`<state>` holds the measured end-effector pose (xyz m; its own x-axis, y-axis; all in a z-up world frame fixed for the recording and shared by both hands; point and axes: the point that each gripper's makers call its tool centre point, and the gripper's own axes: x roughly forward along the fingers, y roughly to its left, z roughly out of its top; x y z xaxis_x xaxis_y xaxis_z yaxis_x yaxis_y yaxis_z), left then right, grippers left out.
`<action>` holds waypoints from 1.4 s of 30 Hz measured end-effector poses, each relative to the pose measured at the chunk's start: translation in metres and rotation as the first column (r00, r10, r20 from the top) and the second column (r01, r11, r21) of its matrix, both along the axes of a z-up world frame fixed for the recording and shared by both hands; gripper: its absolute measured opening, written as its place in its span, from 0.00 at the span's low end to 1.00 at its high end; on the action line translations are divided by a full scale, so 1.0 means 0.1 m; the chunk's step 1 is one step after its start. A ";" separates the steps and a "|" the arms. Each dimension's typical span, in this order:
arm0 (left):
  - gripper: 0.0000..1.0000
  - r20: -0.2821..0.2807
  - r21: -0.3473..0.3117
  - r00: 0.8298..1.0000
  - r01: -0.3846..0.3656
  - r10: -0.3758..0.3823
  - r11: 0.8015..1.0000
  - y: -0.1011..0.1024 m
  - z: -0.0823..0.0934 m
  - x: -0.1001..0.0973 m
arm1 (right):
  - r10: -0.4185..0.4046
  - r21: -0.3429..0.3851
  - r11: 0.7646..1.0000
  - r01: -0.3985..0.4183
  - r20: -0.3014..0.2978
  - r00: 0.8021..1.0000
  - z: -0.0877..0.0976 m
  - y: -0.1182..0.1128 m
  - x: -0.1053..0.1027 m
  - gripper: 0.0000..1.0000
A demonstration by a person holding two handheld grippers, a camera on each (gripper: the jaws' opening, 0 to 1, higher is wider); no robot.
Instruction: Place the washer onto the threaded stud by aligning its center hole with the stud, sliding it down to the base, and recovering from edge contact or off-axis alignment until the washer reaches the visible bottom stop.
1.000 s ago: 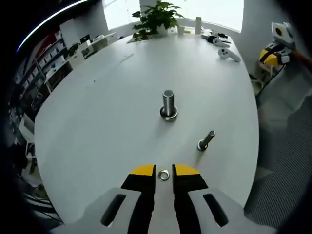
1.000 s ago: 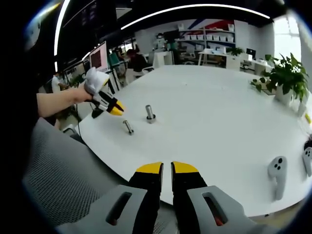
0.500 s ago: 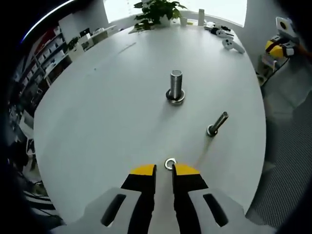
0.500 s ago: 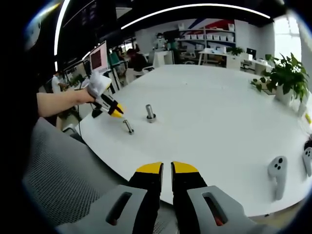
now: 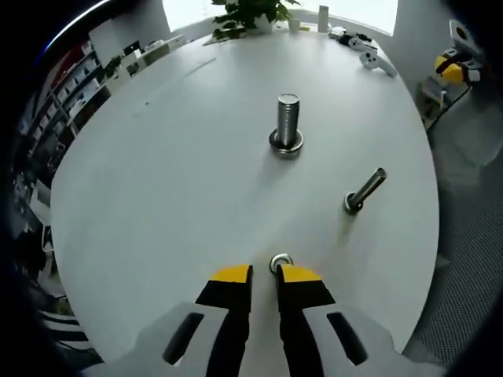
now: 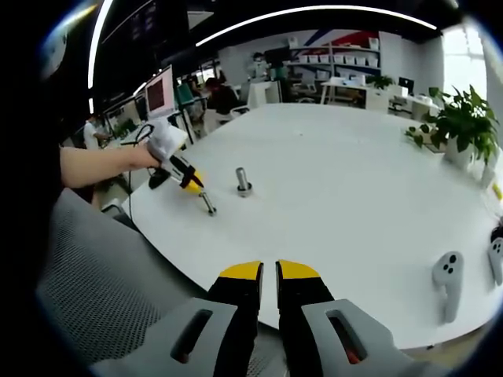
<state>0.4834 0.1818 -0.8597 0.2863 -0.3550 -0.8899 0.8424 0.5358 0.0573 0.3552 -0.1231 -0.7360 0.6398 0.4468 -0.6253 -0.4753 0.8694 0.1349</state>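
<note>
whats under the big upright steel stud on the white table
The thick upright threaded steel stud stands on a round metal base flange that rests on the white table. The tabletop beneath the flange is covered.

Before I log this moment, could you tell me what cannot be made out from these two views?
- Left gripper view: whether the left gripper actually clamps the washer; the ring sits at its tips, contact unclear.
- Left gripper view: a ring at the upright stud's base cannot be identified as a washer or flange.
- Right gripper view: the washer is too small to see; the left gripper's tips hide the base of the thin stud.
</note>
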 end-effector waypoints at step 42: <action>0.00 -0.012 -0.133 0.999 -0.045 0.044 0.990 -0.20 0.36 -0.14 | -0.004 0.005 1.000 0.004 0.005 1.000 0.01 0.00 0.01 0.09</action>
<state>0.4693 0.1614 -0.8238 0.2965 -0.4576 -0.8382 0.8180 0.5748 -0.0245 0.3557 -0.1234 -0.7352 0.6444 0.4472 -0.6202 -0.4726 0.8706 0.1367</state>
